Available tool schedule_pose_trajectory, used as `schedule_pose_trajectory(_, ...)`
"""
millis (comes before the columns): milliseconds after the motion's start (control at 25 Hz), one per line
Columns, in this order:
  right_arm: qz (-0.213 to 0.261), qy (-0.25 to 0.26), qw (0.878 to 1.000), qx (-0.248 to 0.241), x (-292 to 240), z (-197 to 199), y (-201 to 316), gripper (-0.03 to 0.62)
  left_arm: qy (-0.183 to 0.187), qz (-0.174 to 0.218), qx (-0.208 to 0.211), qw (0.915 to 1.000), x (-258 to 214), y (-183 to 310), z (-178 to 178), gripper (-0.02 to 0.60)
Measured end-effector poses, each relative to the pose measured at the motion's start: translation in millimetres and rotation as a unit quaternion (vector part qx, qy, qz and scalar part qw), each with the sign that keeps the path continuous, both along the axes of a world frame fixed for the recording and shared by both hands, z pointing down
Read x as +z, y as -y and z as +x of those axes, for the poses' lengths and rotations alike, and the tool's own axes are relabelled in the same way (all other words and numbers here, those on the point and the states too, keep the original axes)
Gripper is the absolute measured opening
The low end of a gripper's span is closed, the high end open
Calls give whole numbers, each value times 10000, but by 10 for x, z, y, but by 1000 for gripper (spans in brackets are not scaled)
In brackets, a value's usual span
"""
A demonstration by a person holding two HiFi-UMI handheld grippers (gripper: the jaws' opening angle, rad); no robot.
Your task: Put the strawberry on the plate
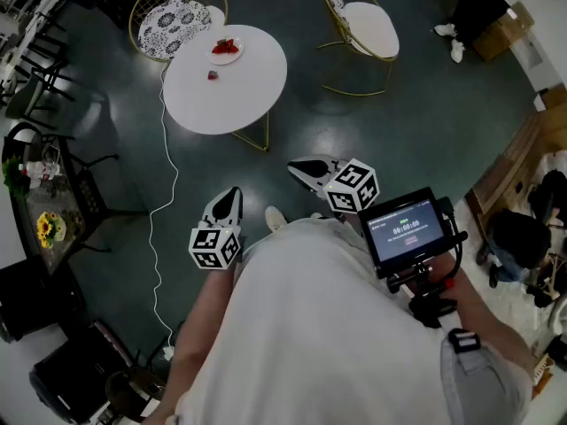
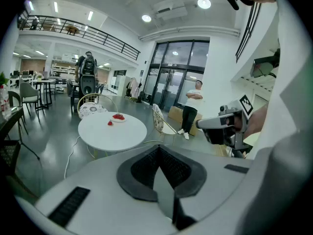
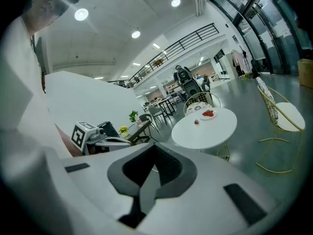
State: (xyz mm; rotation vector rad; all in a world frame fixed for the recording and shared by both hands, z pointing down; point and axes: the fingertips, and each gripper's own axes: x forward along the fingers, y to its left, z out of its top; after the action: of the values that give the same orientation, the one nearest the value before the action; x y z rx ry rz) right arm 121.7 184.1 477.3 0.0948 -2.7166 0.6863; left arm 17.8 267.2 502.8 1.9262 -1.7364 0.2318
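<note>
A round white table [image 1: 226, 91] stands some way ahead on the dark floor. On its far side is a small white plate [image 1: 225, 53] with red strawberries on it. A lone strawberry [image 1: 213, 75] lies on the tabletop just in front of the plate. Both grippers are held near the person's body, far from the table. The left gripper [image 1: 228, 194] is shut and empty, as is the right gripper [image 1: 299, 167]. The left gripper view shows the table [image 2: 112, 131], plate [image 2: 118, 117] and lone strawberry [image 2: 110, 123] beyond its own shut jaws [image 2: 157, 149]. The right gripper view shows the plate [image 3: 209, 114] and strawberry [image 3: 196, 122].
Two gold wire chairs [image 1: 175, 14] [image 1: 361, 30] flank the table. A white cable [image 1: 163, 193] runs across the floor from it. A black side table with flowers [image 1: 44, 224] stands at the left. A person [image 2: 192, 107] stands near the glass doors. A small monitor [image 1: 407, 228] hangs at the wearer's right.
</note>
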Motion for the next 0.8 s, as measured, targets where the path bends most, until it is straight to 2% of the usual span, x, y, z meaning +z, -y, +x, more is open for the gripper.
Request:
schedule_pose_trajectory(200, -80, 31, 9999, -56, 82, -8, -47, 8, -10, -63, 0, 10000, 75, -26, 66, 6)
schedule_pose_trajectory(400, -102, 289, 9995, 32, 40, 97, -104, 8, 25, -121, -51, 9999, 124, -115, 183, 6)
schedule_pose_trajectory(520, 39, 259, 9996, -51, -33, 262, -204, 8, 80, -81, -69, 9999, 54, -203, 370, 6)
schedule_pose_trajectory(680, 86, 147, 9998, -100, 4, 206, -196, 8, 111, -39, -138, 9998, 35, -188, 331, 6)
schedule_pose_trajectory(800, 96, 98, 9999, -67, -27, 342, -277, 8, 145, -5, -162, 9998, -38, -261, 447, 6)
